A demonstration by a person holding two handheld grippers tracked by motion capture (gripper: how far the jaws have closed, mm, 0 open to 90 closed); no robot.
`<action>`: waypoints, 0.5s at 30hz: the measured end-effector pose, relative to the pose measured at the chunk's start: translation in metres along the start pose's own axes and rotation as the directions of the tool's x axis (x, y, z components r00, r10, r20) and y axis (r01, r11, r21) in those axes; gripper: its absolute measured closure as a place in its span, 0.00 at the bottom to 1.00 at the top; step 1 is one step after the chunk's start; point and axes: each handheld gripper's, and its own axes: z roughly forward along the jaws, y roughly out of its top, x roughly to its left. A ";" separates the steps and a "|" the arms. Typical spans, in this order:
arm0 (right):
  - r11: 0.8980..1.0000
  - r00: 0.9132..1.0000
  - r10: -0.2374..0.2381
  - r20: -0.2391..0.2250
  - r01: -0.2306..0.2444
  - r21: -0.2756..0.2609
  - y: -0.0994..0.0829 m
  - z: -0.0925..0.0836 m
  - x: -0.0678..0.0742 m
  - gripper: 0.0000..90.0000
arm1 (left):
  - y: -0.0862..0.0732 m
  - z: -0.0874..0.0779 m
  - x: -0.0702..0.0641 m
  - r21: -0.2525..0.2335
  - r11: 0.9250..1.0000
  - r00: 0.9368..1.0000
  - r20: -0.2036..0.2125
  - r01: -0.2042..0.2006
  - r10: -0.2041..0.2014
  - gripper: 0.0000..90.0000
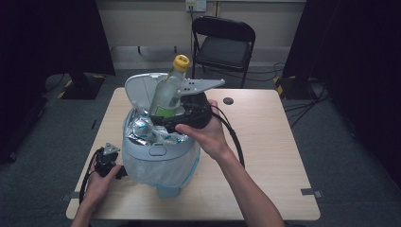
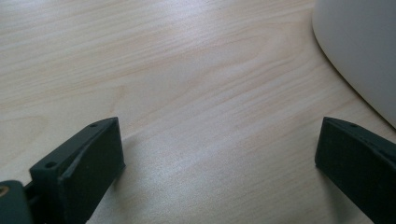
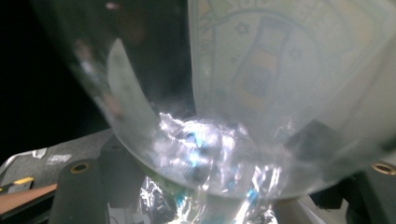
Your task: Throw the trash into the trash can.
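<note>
The right gripper [image 1: 166,119] clamps one clear bottle [image 1: 168,90], tilted above the one open bin [image 1: 158,153] on the desk [image 1: 265,142]. The bin looks heaped with foil wrappers [image 1: 142,130], so the bottle could topple out or jam. The left gripper [image 2: 219,154] rests open, holding nothing, left of the bin.

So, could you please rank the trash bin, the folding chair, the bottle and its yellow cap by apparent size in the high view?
1. Trash bin, clearly the largest.
2. Folding chair, though it stands farther from the camera, so its true size is unsure.
3. Bottle, held in the right tongs.
4. Yellow cap, the smallest.
</note>
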 end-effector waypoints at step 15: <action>0.995 1.000 -0.009 0.010 0.008 0.095 -0.003 0.027 -0.005 0.30 | 0.000 0.000 0.000 0.001 1.000 1.000 0.000 -0.001 0.001 0.00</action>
